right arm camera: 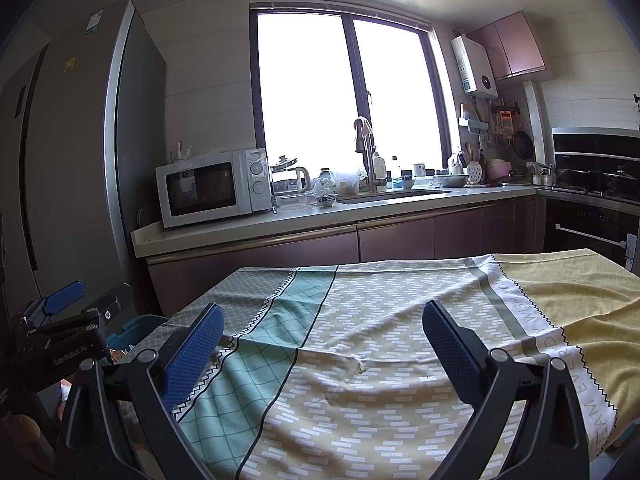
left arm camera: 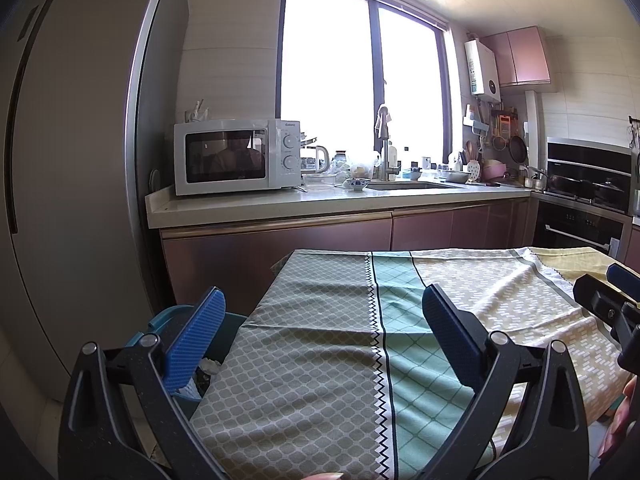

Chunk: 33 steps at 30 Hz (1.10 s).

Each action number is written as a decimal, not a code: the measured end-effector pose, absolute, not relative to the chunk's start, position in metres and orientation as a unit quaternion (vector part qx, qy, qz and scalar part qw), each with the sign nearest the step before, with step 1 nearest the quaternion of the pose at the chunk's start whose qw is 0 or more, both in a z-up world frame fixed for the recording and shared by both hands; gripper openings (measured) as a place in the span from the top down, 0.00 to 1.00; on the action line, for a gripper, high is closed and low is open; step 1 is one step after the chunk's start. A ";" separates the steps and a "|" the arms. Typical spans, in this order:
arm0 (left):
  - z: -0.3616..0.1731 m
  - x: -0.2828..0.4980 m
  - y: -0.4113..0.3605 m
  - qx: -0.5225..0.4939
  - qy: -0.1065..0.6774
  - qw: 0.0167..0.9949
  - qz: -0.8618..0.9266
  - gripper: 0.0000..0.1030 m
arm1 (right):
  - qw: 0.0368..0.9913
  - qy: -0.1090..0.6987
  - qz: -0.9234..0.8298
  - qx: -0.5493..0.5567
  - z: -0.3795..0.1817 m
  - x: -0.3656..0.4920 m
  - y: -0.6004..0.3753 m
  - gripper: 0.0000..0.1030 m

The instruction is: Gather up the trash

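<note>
Left wrist view shows the left gripper (left arm camera: 320, 340) with jaws apart and empty over the tablecloth (left arm camera: 320, 380); the teal bin (left arm camera: 160, 320) holding crumpled trash (left arm camera: 210, 366) sits at lower left, nearest this hand. The right gripper (right arm camera: 322, 344) is likewise spread.

There was one patterned cloth in grey, green and yellow panels (right arm camera: 360, 360) over the near tabletop, and one teal plastic bin (left arm camera: 176, 320) at its left edge, holding a few crumpled white scraps, too hidden to count. Two handheld grippers showed, each with two blue-padded fingers. On the far tabletop (left arm camera: 280, 206) stood one white microwave oven (left arm camera: 236, 156), one clear glass kettle (right arm camera: 290, 180), one blue-and-white ceramic bowl (left arm camera: 357, 185) and one tall metal tap (left arm camera: 383, 148). One grey two-door refrigerator (right arm camera: 80, 140) stood at the left.
</note>
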<state>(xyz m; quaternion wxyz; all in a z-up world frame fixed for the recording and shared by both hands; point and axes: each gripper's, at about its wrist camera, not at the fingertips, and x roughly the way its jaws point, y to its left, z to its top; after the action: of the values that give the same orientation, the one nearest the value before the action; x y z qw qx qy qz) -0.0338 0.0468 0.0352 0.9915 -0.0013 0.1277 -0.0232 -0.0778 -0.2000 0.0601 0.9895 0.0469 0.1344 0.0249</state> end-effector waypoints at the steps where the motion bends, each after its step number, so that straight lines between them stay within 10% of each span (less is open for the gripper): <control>1: 0.035 -0.034 0.047 -0.001 0.127 0.992 -0.023 0.06 | 0.989 0.135 0.025 0.047 0.060 -0.078 -0.200 0.06; 33: 0.034 -0.031 0.046 -0.001 0.129 0.991 -0.023 0.06 | 0.989 0.136 0.023 0.047 0.060 -0.075 -0.200 0.06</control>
<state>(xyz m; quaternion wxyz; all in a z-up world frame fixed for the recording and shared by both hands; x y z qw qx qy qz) -0.0311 0.0457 0.0340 0.9914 -0.0009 0.1292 -0.0229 -0.0754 -0.1996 0.0595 0.9893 0.0471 0.1363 0.0230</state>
